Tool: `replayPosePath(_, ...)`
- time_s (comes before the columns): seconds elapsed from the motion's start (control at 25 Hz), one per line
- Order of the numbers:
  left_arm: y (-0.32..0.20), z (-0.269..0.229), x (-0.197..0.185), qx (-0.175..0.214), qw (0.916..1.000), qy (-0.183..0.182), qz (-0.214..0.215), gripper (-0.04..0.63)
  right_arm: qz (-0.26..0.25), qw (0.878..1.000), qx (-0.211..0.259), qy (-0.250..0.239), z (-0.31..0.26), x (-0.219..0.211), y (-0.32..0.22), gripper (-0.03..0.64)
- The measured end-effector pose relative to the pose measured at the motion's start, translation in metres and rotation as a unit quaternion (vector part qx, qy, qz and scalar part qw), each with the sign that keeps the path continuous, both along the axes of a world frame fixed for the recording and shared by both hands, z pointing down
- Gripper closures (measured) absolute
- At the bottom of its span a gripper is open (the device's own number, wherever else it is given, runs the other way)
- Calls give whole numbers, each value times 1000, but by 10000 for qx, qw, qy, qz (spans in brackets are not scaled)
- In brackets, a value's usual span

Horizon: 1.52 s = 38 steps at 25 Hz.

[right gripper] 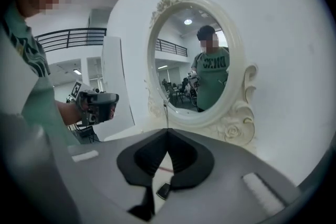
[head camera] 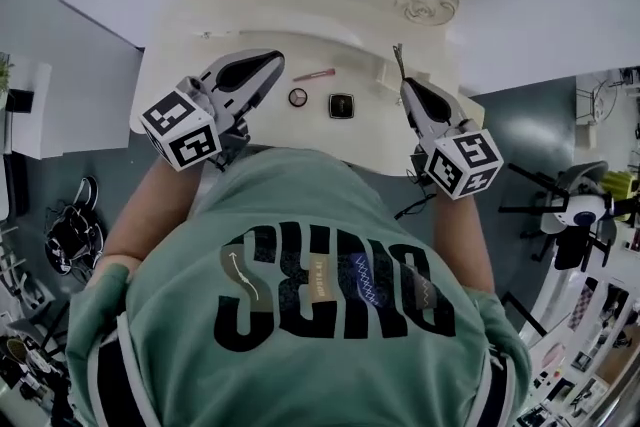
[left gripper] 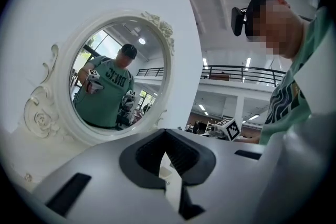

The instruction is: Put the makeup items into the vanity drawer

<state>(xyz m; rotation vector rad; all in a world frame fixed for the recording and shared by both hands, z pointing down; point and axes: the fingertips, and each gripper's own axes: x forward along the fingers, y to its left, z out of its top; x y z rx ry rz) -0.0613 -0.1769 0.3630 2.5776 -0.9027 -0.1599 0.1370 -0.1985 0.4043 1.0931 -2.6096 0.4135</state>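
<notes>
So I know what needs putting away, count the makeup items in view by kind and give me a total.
pink slim stick, on the vanity top: 1
round compact, on the vanity top: 1
square black compact, on the vanity top: 1
thin wand, held in the shut jaws of the right gripper: 1
Total: 4

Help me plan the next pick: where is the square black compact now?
In the head view the square black compact lies on the white vanity top, just right of the small round compact, nearer the person than the thin pink item.
</notes>
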Motion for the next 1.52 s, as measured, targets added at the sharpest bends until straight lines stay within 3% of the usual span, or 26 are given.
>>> replayPosePath(0.2,-5,-46,-2,412,9991,-1,-67,595,-214,9979,519,-311,-63,-9,8,607)
replayPosePath(0.48,-2,-76,-14,624,9977,88,-231,595,-646,9914,971,-588,-111,-28,13,607)
replayPosePath(1.04,2,-77,-33,576,9970,108,-498,595,-1010,9876,1026,-620,-115,-48,13,607)
replayPosePath(1.52,-3,-67,-14,409,9987,51,-292,595,-850,9900,929,-632,-105,-33,14,607)
